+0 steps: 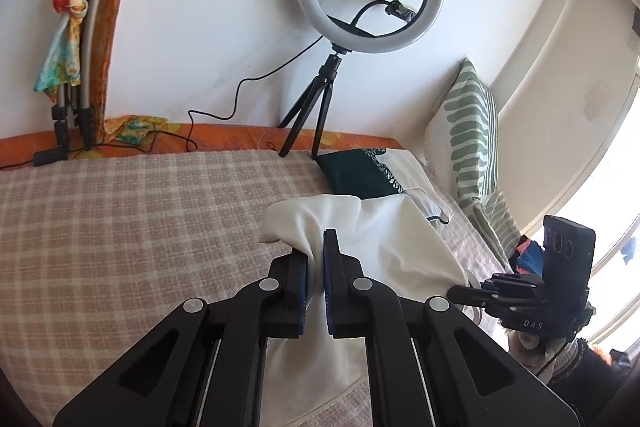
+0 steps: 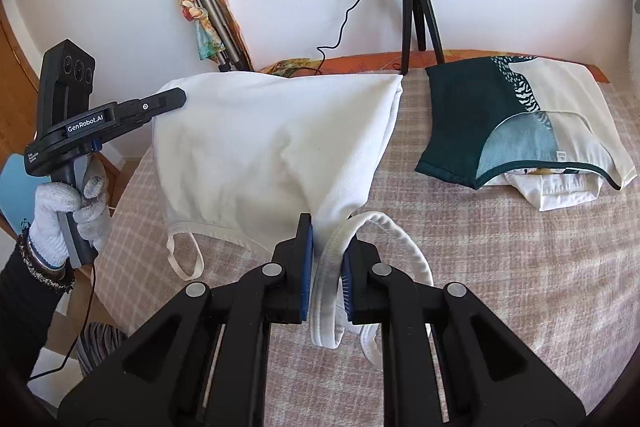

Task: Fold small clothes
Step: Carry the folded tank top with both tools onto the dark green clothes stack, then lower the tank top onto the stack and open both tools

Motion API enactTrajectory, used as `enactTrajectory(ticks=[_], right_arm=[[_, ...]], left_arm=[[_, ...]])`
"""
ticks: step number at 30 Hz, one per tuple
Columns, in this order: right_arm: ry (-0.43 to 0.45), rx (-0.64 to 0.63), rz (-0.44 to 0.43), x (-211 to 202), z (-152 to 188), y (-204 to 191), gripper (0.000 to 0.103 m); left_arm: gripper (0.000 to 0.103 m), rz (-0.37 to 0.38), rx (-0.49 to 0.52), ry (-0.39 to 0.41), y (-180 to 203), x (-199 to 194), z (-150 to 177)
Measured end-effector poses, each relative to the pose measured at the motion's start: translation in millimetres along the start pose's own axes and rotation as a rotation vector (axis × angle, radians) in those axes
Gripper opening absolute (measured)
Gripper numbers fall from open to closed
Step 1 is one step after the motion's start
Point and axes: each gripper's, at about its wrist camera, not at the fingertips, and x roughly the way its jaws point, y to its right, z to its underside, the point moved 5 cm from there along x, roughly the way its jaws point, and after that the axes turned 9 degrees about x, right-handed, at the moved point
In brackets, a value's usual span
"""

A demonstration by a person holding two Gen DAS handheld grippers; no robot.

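The left gripper [image 1: 316,267] is pinched nearly closed on one edge of a white camisole [image 2: 272,143], and the right gripper [image 2: 326,267] is clamped on its hem and a strap, so the garment hangs spread between them above the checked blanket [image 2: 520,267]. A folded green-and-cream top [image 2: 500,123] lies beside it near the ring light tripod [image 2: 416,7]

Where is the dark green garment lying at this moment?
In the right wrist view the dark green garment lies on the checked blanket at the upper right, right of the held white top, near the ring light tripod.
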Motion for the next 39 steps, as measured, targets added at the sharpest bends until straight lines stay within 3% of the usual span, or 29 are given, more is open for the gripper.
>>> enactTrajectory(ticks=[14,20,25,30,32,33,34,36,39], right_arm=[[0.136,-0.045,0.276,-59,-77,140,0.013],[0.171,-0.049,0.393,-50,-113,202,0.013],[0.167,0.006,0.421,-24,-128,247,0.013],[0.114,0.080,0.412,2,-121,276,0.013],[0.083,0.133,0.412,7,-116,287,0.014],[0.080,0.149,0.427,7,-115,291,0.022],[0.083,0.164,0.446,4,-113,295,0.040],[0.106,0.190,0.451,-3,-110,297,0.062],[0.128,0.215,0.424,-13,-109,293,0.063]], left_arm=[[0.005,0.071,0.061,0.018,95,145,-78],[0.005,0.065,0.060,0.024,116,208,-98],[0.005,0.006,0.073,0.015,121,244,-103],[0.005,-0.143,0.101,0.017,108,254,-107],[0.005,-0.147,0.084,0.008,102,251,-107],[0.005,-0.154,0.088,0.007,101,248,-106],[0.005,-0.165,0.105,0.004,102,247,-105],[0.006,-0.165,0.127,-0.010,104,242,-102],[0.007,-0.158,0.140,-0.033,109,235,-99]])
